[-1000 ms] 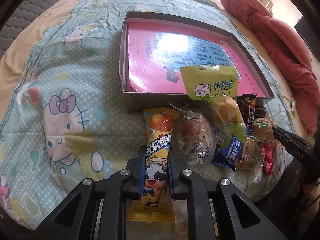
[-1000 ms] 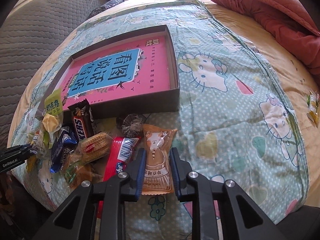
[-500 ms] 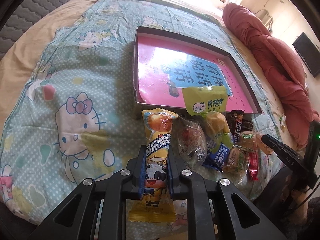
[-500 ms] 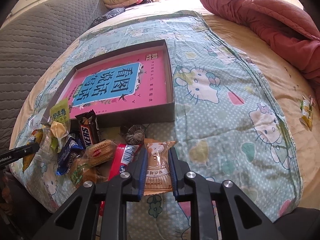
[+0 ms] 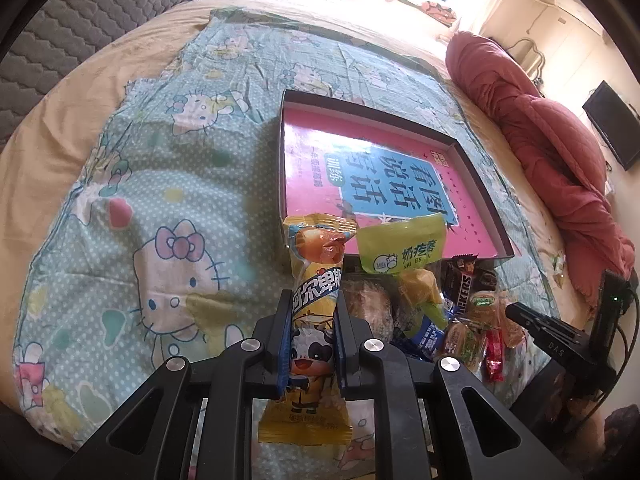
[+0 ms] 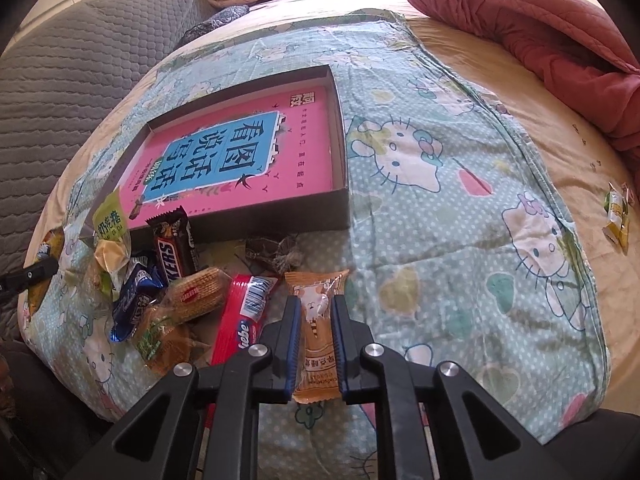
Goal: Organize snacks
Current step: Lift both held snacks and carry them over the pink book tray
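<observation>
**2 grippers, 2 snack packets, 1 box on the bed**

While the left gripper (image 5: 311, 300) clamps a yellow cow-print packet (image 5: 316, 312) between its blue pads, the right gripper (image 6: 316, 308) is closed on an orange packet (image 6: 318, 332). Both packets sit upright in the jaws, above a cat-print blanket (image 6: 460, 208). Beyond lies a shallow brown box (image 6: 240, 224) with a pink book (image 6: 248, 152) filling its floor. Against the box's near wall lies a loose pile: a green milk-snack packet (image 5: 400, 244), a Snickers bar (image 6: 174, 246), a red packet (image 6: 240, 320) and a blue packet (image 6: 134, 300). A red quilt (image 5: 540, 152) lies at the bed's far side.
</observation>
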